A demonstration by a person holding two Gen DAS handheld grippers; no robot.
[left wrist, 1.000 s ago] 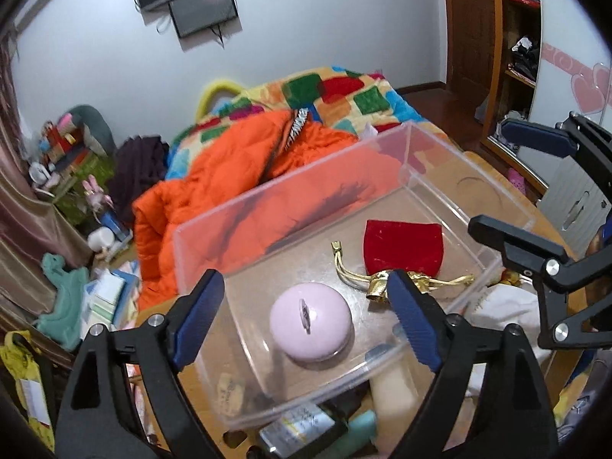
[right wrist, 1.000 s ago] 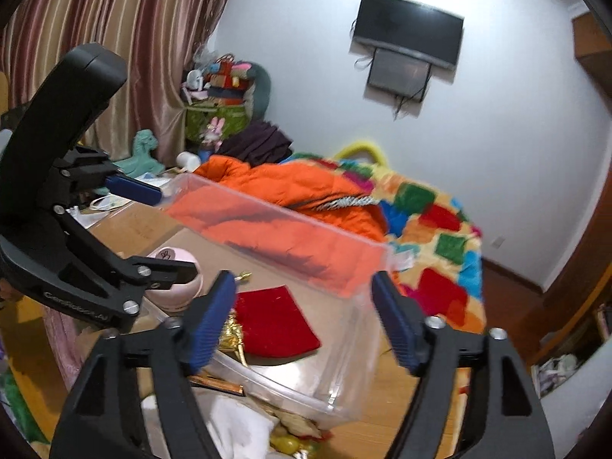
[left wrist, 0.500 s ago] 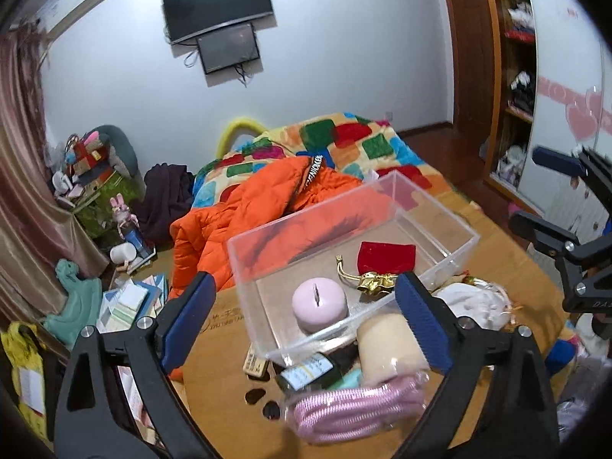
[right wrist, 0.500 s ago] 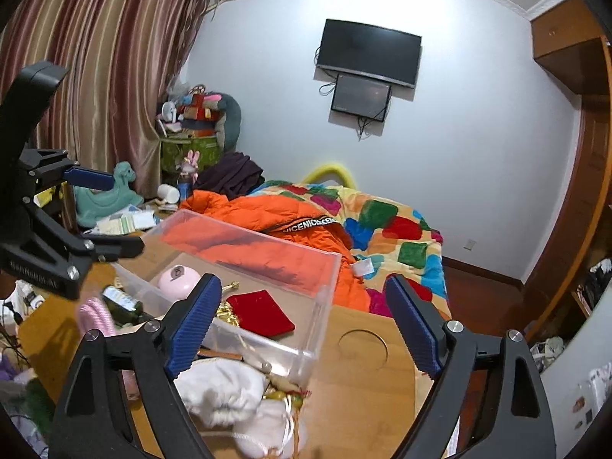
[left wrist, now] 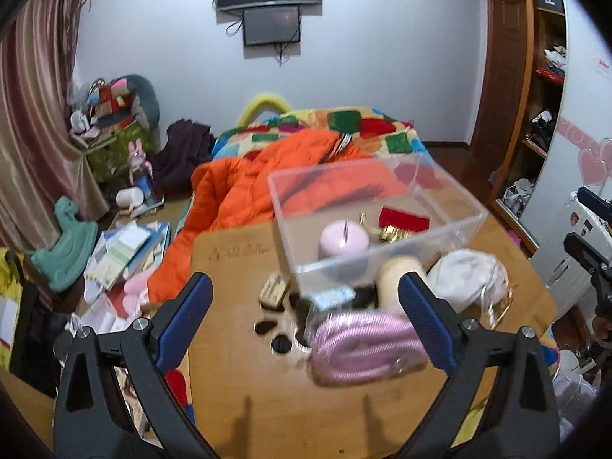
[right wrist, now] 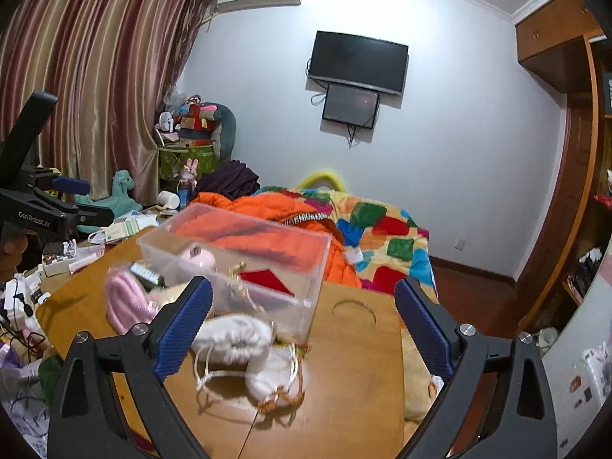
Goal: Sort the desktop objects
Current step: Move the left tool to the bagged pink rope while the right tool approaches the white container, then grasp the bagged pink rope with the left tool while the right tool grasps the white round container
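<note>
A clear plastic box (left wrist: pixel 451 195) (right wrist: pixel 306 244) stands on the wooden table (left wrist: pixel 237 348) (right wrist: pixel 355 359). In it lie a pink round case (left wrist: pixel 344 239), a red velvet pouch (left wrist: pixel 403 218) (right wrist: pixel 267 281) and a gold trinket (left wrist: pixel 390 232). In front of the box lie a pink woven roll (left wrist: pixel 359 346) (right wrist: pixel 122 300), a cream cylinder (left wrist: pixel 396 277), a small dark bottle (left wrist: pixel 325 300) and white drawstring pouches (left wrist: pixel 466 277) (right wrist: pixel 233 338). My left gripper (left wrist: pixel 304 319) is open and empty, back from the pile. My right gripper (right wrist: pixel 302 325) is open and empty above the pouches.
A small tan block (left wrist: pixel 272 287) and dark pebbles (left wrist: pixel 281 344) lie on the table's left part. Behind the table is a bed with an orange quilt (left wrist: pixel 244 191). Books and toys (left wrist: pixel 122 252) cover the floor at left. A wardrobe (left wrist: pixel 535 114) stands at right.
Both grippers have pulled back and up from the box, so the whole table and pile now show. Both stay open and empty. The objects have not moved.
</note>
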